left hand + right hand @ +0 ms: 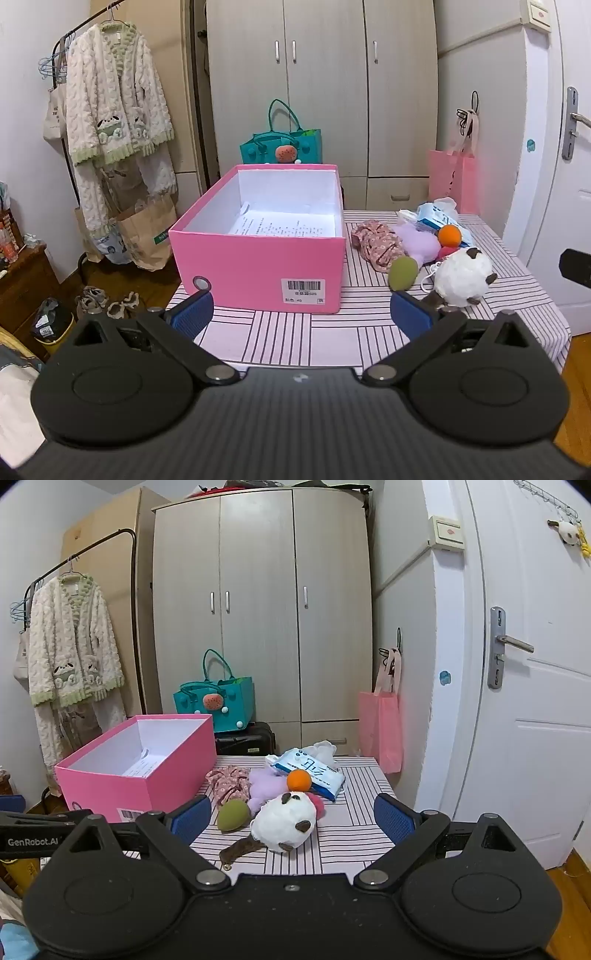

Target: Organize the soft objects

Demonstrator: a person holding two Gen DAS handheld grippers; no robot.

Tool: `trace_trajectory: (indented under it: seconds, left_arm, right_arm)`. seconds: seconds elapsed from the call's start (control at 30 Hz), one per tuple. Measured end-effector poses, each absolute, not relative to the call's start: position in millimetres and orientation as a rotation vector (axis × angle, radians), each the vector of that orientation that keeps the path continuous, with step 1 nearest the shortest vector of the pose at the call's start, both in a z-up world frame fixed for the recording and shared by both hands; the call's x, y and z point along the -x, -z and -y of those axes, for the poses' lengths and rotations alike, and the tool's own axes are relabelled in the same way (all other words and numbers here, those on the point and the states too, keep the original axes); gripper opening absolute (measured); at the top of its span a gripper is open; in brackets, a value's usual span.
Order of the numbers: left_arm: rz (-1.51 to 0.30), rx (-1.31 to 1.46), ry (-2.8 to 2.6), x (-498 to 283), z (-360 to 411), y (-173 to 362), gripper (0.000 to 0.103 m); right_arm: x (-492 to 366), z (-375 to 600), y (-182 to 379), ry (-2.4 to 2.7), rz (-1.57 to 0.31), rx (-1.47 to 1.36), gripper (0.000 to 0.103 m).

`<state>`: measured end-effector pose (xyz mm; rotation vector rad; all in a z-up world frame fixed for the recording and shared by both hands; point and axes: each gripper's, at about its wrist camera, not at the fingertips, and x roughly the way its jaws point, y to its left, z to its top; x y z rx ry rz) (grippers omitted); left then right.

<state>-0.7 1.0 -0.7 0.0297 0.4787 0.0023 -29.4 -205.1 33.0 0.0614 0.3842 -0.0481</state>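
An open pink box [258, 254] [122, 786] with paper inside stands on the left of the striped table [314, 336] [351, 834]. To its right lies a pile of soft things: a white plush with brown ears [461, 277] [284, 821], a green sponge [403, 272] [232, 814], a lilac plush [421, 242] [264, 784], a floral scrunchie [375, 242] [227, 781], an orange ball [450, 235] [299, 780]. My left gripper [301, 315] is open and empty before the box. My right gripper [291, 816] is open and empty, its jaws either side of the white plush.
A tissue pack [310, 771] lies behind the pile. A teal bag [218, 701] and a wardrobe [258, 609] stand behind the table. A pink bag [380, 727] hangs at right by the door [535, 664]. A robe on a rack [114, 110] hangs at left.
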Motion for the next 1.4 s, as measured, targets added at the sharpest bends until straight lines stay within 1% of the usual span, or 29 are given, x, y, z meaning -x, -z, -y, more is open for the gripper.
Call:
trace_trajectory:
  seconds: [0.17, 0.37, 0.57, 0.8, 1.0, 1.4]
  left_arm:
    - [-0.475, -0.027, -0.006, 2, -5, 3, 0.103]
    - [-0.467, 0.005, -0.017, 4, 0, 4, 0.103]
    - [-0.384, 0.044, 0.019, 12, -9, 16, 0.103]
    - [-0.458, -0.011, 0.007, 4, -8, 25, 0.103]
    - [-0.499, -0.006, -0.008, 0, -14, 32, 0.103]
    - [-0.472, -0.005, -0.023, 8, -18, 29, 0.103]
  right_arm:
    - [31, 204, -32, 0.047, -0.385, -0.060, 0.098]
    - [35, 207, -29, 0.054, -0.374, -0.072, 0.101]
    - [34, 210, -20, 0.058, -0.333, -0.084, 0.103]
    - [28, 205, -12, 0.038, -0.376, -0.064, 0.103]
    - [29, 208, -10, 0.036, -0.396, -0.059, 0.103]
    - [31, 206, -4, 0.022, -0.408, -0.041, 0.103]
